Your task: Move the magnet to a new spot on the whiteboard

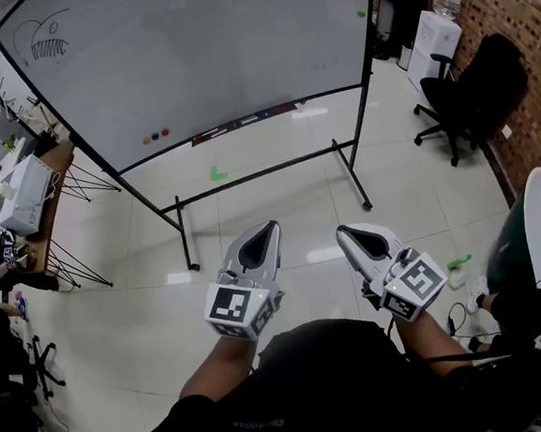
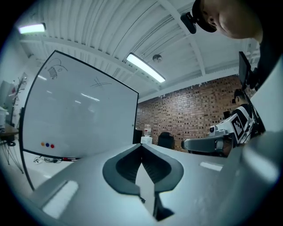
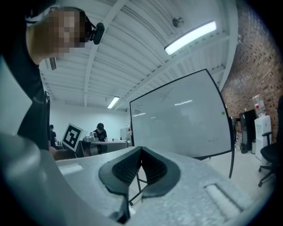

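Well beyond the closed fingers (image 1: 258, 247), magnets (image 1: 155, 135) sit on whiteboard (image 1: 209, 46).

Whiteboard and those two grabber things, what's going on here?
A person stands back from the whiteboard, holding a gripper in each hand. The left gripper and right gripper both have their jaws together, with nothing in them. Three small magnets sit in a row near the board's bottom edge, and a green magnet sits near its right edge. Neither gripper is touching the board yet.
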{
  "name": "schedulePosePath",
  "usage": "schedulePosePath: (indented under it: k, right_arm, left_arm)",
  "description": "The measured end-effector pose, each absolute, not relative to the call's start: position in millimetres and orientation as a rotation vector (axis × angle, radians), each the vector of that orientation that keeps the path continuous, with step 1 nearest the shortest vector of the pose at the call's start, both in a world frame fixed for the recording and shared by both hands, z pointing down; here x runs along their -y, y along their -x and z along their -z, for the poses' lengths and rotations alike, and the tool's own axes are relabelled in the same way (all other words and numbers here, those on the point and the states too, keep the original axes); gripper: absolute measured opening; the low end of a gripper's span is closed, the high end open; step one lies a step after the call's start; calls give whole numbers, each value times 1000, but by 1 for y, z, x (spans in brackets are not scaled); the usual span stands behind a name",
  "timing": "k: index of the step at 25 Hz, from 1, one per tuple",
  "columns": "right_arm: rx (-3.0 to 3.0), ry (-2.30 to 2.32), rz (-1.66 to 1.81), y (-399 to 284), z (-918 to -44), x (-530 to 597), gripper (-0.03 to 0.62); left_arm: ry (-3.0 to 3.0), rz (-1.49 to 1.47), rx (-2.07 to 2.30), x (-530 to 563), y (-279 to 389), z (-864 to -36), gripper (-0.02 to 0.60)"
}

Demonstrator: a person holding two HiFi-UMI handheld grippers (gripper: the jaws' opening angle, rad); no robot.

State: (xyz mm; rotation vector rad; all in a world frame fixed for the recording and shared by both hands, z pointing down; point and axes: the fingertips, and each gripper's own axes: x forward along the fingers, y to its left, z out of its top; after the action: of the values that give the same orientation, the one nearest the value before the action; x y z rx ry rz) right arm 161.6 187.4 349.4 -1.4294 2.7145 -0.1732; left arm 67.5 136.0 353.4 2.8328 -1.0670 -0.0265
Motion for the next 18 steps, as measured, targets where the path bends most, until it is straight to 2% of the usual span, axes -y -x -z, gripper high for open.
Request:
schedulePosePath:
  k: [8, 18]
  right_arm:
    - [-2700, 1437, 249, -255, -363, -155, 0]
    - [-2654, 1470, 331, -300, -386, -99, 0]
  left_arm:
    - [-2833, 5, 1064, -104, -161, -353, 15]
    - [-2800, -96, 1054, -40, -205, -367, 15]
